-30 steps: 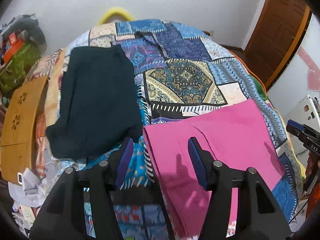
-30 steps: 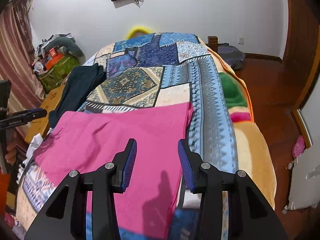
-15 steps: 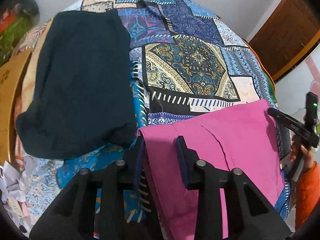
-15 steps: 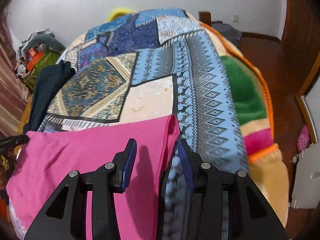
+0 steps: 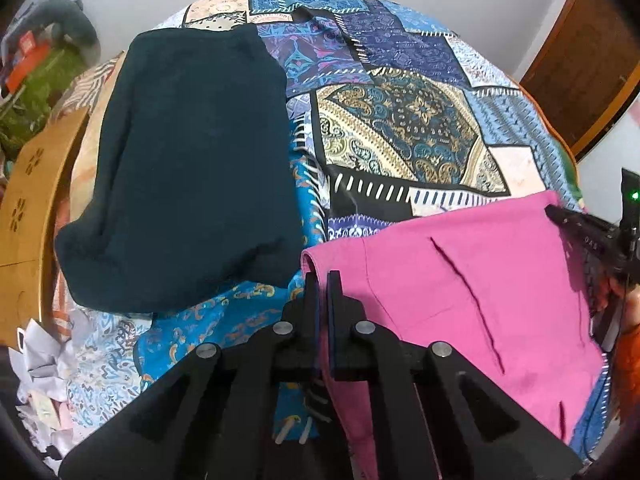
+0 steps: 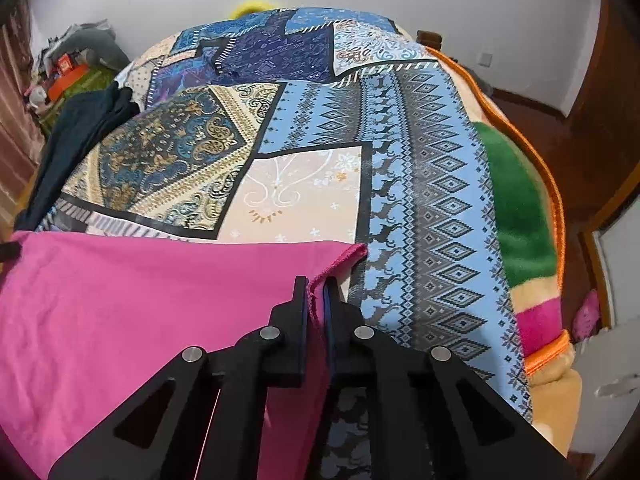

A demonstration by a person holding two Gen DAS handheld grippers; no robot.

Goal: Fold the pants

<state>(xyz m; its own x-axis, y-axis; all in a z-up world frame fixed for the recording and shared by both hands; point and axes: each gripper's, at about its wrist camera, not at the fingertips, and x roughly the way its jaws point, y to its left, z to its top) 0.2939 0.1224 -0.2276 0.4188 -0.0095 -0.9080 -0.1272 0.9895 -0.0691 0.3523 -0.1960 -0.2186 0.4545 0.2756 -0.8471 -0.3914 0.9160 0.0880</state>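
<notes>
Pink pants (image 5: 460, 280) lie flat on the near part of a bed, also seen in the right wrist view (image 6: 140, 300). My left gripper (image 5: 322, 280) is shut on the pants' left edge near the far left corner. My right gripper (image 6: 316, 286) is shut on the pants' right edge just below the far right corner. The right gripper's tip also shows at the right edge of the left wrist view (image 5: 576, 220).
A patchwork bedspread (image 5: 400, 132) covers the bed. A folded dark green garment (image 5: 192, 168) lies to the left of the pants. A wooden board (image 5: 32, 184) and clutter sit left of the bed. The bed's right edge (image 6: 556, 200) drops to a wooden floor.
Both grippers moved forward and down to the pants' far corners and closed from open onto the fabric edges.
</notes>
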